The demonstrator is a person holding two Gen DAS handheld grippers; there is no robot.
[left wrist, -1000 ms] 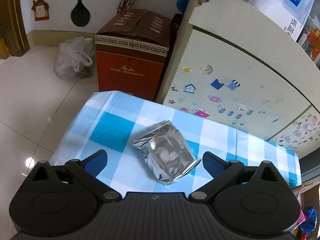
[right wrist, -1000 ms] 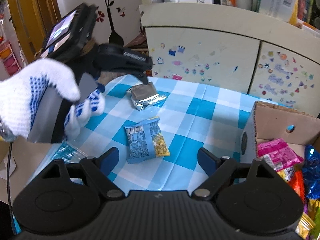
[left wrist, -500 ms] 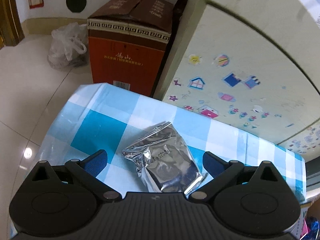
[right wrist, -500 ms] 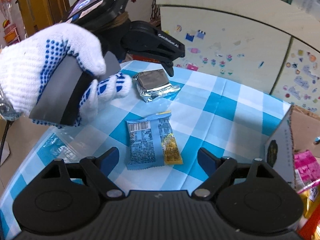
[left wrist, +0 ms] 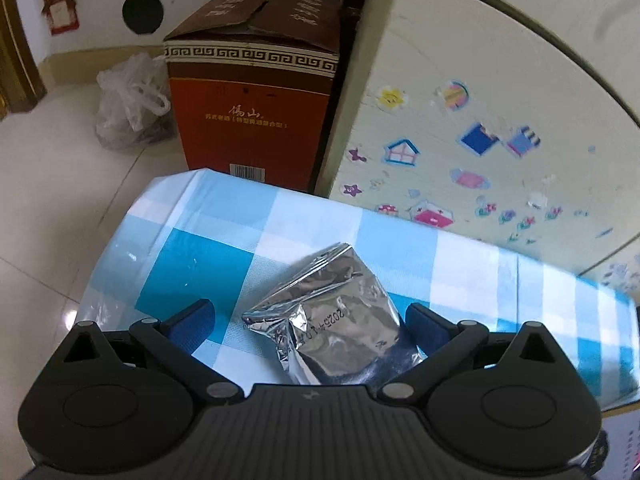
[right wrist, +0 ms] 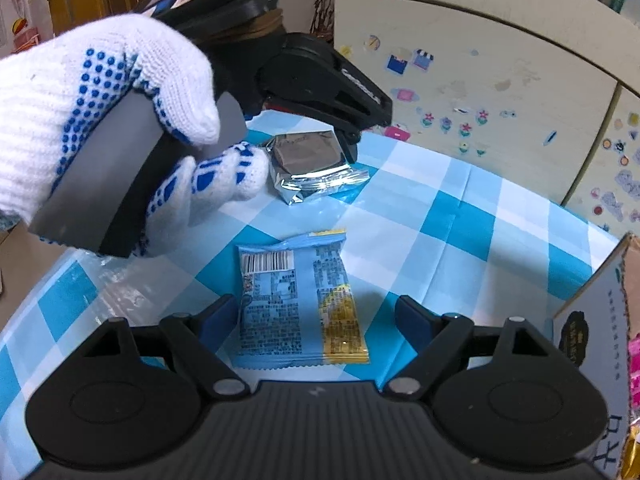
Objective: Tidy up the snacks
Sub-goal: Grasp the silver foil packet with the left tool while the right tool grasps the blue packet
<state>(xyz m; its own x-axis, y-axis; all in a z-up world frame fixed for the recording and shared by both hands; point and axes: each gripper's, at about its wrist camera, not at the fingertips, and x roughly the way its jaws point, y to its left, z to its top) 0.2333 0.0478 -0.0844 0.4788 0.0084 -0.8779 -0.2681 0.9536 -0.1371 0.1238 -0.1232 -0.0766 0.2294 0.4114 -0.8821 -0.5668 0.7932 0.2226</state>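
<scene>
A crinkled silver foil snack pack [left wrist: 336,320] lies on the blue-and-white checked tablecloth [left wrist: 224,240]. My left gripper [left wrist: 310,318] is open, low over it, with the pack between its two blue pads. The pack also shows in the right wrist view [right wrist: 312,164], partly under the left gripper's black body. A blue and yellow snack packet [right wrist: 300,300] lies flat on the cloth between the blue pads of my right gripper [right wrist: 314,318], which is open. A cardboard box [right wrist: 592,320] holding snacks stands at the right edge.
A cream cabinet with stickers [left wrist: 480,120] stands right behind the table. A red-brown carton [left wrist: 256,92] and a plastic bag [left wrist: 128,104] sit on the tiled floor beyond the table's far left corner. The gloved left hand [right wrist: 120,128] fills the upper left of the right wrist view.
Both grippers have moved forward and down. The silver pack has come in between the left pads, and the blue packet between the right pads. Neither pack has moved.
</scene>
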